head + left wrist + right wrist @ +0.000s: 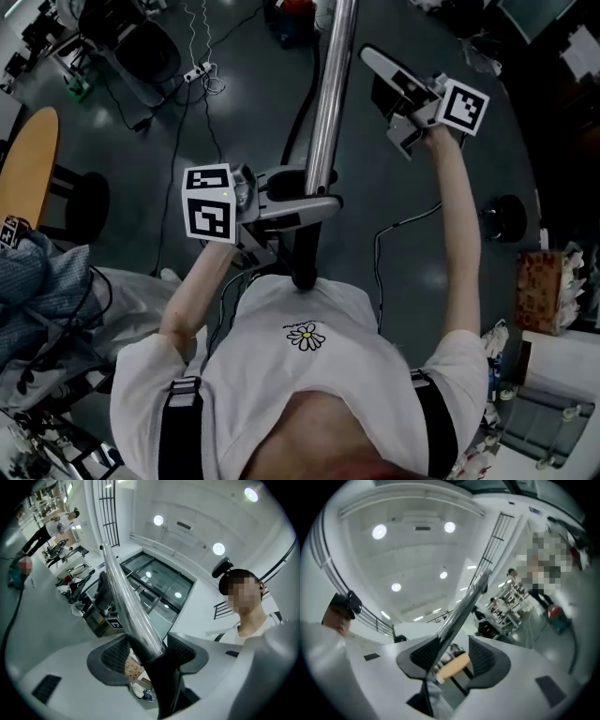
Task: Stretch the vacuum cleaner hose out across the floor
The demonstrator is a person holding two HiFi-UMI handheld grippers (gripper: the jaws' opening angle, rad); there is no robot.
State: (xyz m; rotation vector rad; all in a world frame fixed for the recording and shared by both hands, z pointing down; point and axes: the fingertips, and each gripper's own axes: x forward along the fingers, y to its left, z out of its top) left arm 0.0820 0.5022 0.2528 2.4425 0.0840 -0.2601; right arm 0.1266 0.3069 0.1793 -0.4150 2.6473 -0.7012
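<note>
Left gripper (319,199): I see it clamped on the vacuum cleaner's chrome tube (330,84), just where the metal meets the black cuff (302,258).
Chrome tube: held above the grey floor (412,234), running away from the person's chest (I can't trace the hose itself).
Right gripper (398,98): jaws wide and empty, raised to the right of the tube and apart from it.
</note>
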